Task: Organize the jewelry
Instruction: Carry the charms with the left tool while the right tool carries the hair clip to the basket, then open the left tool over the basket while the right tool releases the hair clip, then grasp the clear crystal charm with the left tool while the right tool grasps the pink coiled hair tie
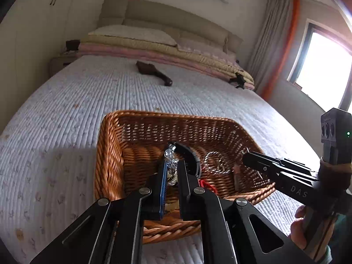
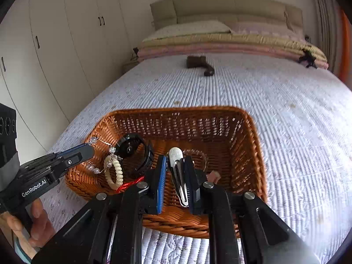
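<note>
A brown wicker basket point(image 1: 140, 118) point(image 2: 257, 145) sits on the quilted bed. My left gripper point(image 1: 172, 165) is shut on a crystal bead bracelet point(image 1: 169, 154) over the basket's left part; it also shows in the right wrist view point(image 2: 88, 151), with the beads point(image 2: 93, 140) at its tip. My right gripper point(image 2: 176, 160) is shut on a silver hair clip point(image 2: 179, 171) over the basket; it also shows in the left wrist view point(image 1: 246, 156). In the basket lie a black bangle point(image 2: 134, 151), a cream coil hair tie point(image 2: 114, 173), a red cord point(image 2: 129, 184) and a clear bangle point(image 1: 216, 162).
A dark brown brush point(image 1: 154, 72) point(image 2: 200, 63) lies farther up the bed. Folded blankets point(image 2: 220, 44) and pillows are at the headboard. White wardrobes point(image 2: 55, 50) stand on the left, a curtain and window point(image 1: 319, 61) on the right.
</note>
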`<state>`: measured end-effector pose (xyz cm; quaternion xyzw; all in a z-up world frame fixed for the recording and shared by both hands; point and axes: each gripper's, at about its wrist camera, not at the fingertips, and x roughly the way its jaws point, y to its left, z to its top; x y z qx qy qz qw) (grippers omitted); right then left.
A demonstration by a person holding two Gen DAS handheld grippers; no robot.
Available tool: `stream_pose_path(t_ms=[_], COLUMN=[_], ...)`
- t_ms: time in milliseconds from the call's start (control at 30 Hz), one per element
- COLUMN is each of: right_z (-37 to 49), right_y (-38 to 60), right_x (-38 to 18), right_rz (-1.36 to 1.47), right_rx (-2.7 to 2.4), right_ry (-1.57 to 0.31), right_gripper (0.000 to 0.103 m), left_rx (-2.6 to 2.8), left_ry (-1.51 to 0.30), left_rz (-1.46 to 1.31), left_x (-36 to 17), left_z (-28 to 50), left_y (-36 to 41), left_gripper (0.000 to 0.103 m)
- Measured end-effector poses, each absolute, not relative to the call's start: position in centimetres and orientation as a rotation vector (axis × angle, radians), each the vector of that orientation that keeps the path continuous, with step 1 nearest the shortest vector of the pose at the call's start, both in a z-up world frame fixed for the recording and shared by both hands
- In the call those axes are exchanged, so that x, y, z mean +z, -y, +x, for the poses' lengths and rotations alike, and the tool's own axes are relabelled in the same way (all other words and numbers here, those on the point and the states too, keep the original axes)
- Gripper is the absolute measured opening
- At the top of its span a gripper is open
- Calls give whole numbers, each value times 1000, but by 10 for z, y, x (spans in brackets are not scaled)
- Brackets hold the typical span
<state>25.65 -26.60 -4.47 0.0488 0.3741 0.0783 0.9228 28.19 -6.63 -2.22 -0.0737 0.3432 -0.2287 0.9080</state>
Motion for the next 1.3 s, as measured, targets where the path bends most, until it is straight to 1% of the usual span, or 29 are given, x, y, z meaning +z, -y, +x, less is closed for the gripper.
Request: stream_pose_path(t_ms=[133,367,400,467,500,533,567,600,633,800,967,1133,1300], right_z=[266,270,269,268,266,262,257,252,247,209,155,99,58], right_y=[269,265,265,267,268,268,268,267,267,265,260,255,240], right_x=[-58,-67,-67,-67,-67,-65,-62,-58,-53,-25,-11,-14,-36], right_rz=[103,95,95,109,112,108,104,98,93,92,100,119,87], right_rx=[148,124,124,136,138,130,123,122,123,106,115,157,189], right_ry=[-812,-833,-834,-827,-817,-801,-781,-753,-735,-636,-600,-611,-668], right_gripper=[18,19,20,28,31,34,35,35,35,35,35,36,36], left_rx=[-469,-457,-460,-469,-471,-473,-474,-470,-464,-444,-512,-534,-545], left_ry=[-712,-714,-716,-720,-717,-716,-713,-701,-681,-617,-603,-594,-622], left_rz=[-136,-110,-108,-103,-97,-95,-97,-101,-102,-114,-142,-107,-151], left_x=[-26,-29,-29,-30,-29,-28,-26,-24,-20,1,16,19,0], left_z=[284,281,281,280,278,277,274,271,265,235,189,134,87], left_y=[69,72,71,72,72,72,71,70,69,58,43,35,17], left_gripper=[9,10,10,10,13,24,43,50,52,52,52,52,52])
